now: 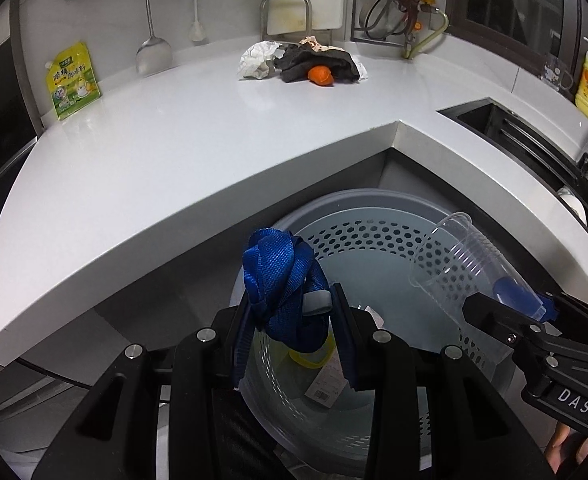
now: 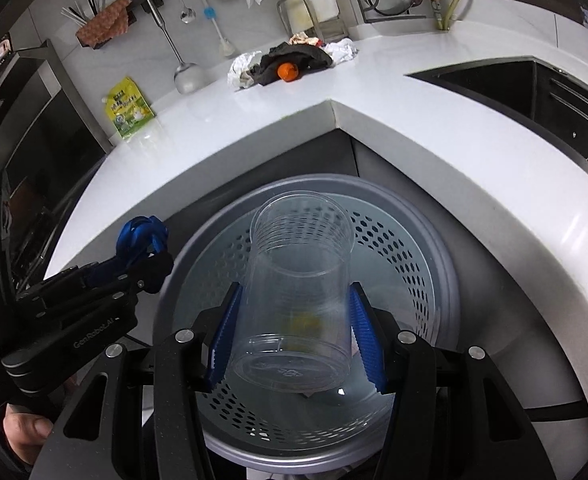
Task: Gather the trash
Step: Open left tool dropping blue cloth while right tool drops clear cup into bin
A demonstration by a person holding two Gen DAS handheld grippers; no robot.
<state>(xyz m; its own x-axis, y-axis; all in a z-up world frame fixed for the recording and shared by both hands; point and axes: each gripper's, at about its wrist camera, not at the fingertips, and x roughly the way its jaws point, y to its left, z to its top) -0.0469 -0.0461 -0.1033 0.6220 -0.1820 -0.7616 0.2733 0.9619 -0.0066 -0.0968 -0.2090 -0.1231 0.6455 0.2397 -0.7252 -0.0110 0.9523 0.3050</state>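
The left gripper (image 1: pixel 289 312) fingers pinched a bunched blue strap (image 1: pixel 277 276) at the bin's (image 2: pixel 434 256) nine o'clock rim, so release risked dropping it outside. The right gripper (image 2: pixel 294 320) fingers clamped a clear plastic cup (image 2: pixel 298 280) above the bin's centre.

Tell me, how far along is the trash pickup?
Some rubbish, a label and something yellow, already lies in the perforated bin. In hand: the left gripper holds a blue strap and the right gripper a clear plastic cup, both over the bin. Left: crumpled paper on the counter.
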